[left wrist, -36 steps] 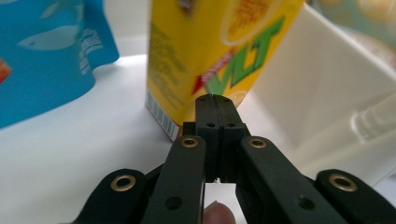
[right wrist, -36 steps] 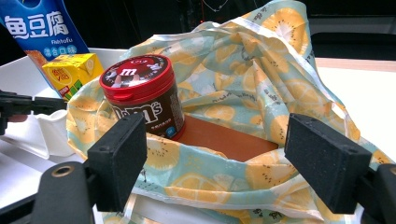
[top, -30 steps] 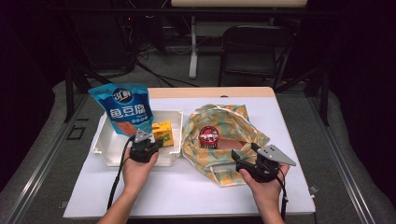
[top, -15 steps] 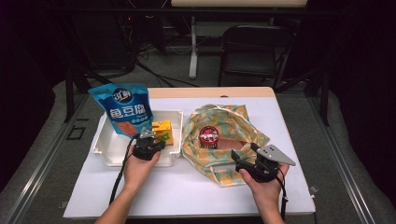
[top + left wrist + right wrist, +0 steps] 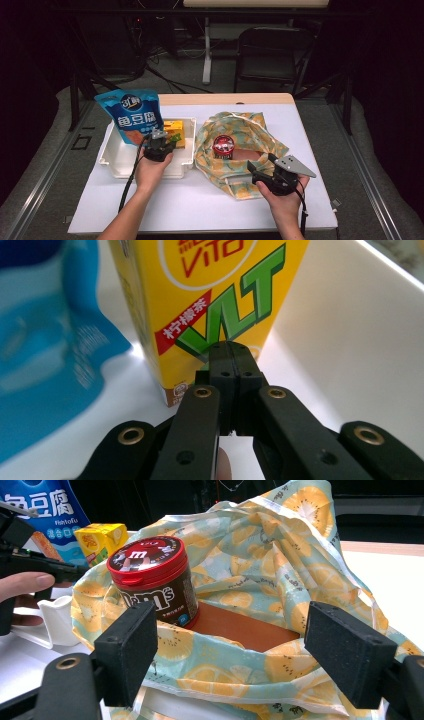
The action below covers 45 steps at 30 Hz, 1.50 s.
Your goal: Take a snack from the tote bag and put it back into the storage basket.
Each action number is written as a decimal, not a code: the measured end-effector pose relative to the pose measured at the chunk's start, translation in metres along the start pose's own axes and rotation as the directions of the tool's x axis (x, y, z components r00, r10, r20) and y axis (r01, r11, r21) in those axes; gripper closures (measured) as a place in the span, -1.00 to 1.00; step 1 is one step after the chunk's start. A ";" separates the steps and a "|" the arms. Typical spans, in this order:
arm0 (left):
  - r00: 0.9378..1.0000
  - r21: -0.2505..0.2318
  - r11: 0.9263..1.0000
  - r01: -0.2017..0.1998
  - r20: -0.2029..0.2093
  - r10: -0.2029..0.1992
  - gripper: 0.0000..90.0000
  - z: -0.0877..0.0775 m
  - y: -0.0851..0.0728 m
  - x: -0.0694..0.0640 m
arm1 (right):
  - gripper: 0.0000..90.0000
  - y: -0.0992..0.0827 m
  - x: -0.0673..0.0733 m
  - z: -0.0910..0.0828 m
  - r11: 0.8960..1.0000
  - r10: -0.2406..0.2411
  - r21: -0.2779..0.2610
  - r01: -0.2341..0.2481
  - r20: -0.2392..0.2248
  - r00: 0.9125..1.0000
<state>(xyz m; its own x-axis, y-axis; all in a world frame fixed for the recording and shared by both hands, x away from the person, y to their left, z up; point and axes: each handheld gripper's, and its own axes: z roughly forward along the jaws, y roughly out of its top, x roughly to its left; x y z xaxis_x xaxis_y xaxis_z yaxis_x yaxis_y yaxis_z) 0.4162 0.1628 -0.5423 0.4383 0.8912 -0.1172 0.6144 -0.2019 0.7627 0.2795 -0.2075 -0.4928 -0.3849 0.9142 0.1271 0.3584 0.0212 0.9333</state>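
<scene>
A yellow drink carton (image 5: 174,132) (image 5: 210,295) stands in a white tray (image 5: 112,157) beside a blue snack pouch (image 5: 131,116) (image 5: 45,355). My left gripper (image 5: 162,141) (image 5: 230,347) is shut with nothing between its jaws, its tips right at the carton's lower front. A fruit-print cloth bag (image 5: 250,135) (image 5: 280,545) lies open on the table with a brown candy jar with a red lid (image 5: 223,146) (image 5: 155,580) inside it. My right gripper (image 5: 255,167) (image 5: 239,652) is open at the bag's near rim, pointing at the jar.
The white table (image 5: 200,200) has bare room in front of the tray and bag. A black chair (image 5: 272,55) and desk legs stand on the floor beyond the far edge. In the right gripper view the carton (image 5: 102,537) and pouch (image 5: 42,507) show behind the left hand.
My left gripper has moved a little forward and to the right, closer to the yellow carton. The right gripper has stayed put.
</scene>
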 end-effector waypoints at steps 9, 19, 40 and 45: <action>0.993 0.004 0.993 0.117 0.014 -0.117 0.98 0.006 0.006 0.009 | -0.53 -0.001 0.001 0.001 1.000 -0.001 0.002 0.001 -0.002 1.000; 0.993 -0.017 0.993 0.117 0.016 -0.116 0.86 0.011 0.006 0.007 | -0.53 -0.002 0.004 0.003 1.000 -0.016 0.008 0.016 -0.001 1.000; 0.993 -0.235 0.972 0.000 0.114 0.028 -0.24 -0.063 -0.011 -0.003 | -0.52 0.014 0.026 0.031 0.996 -0.063 0.052 0.067 -0.079 0.995; 0.986 -0.239 0.971 -0.012 0.157 0.051 -0.60 -0.074 -0.015 -0.011 | -0.54 0.018 0.031 0.039 0.995 -0.073 0.058 0.079 -0.098 0.993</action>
<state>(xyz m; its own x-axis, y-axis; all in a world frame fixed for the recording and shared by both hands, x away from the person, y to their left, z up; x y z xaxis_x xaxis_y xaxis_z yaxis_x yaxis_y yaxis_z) 0.3537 0.1862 -0.5060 0.5667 0.8048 -0.1766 0.4348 -0.1099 0.8938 0.3069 -0.1629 -0.4853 -0.4915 0.8662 0.0907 0.3752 0.1166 0.9196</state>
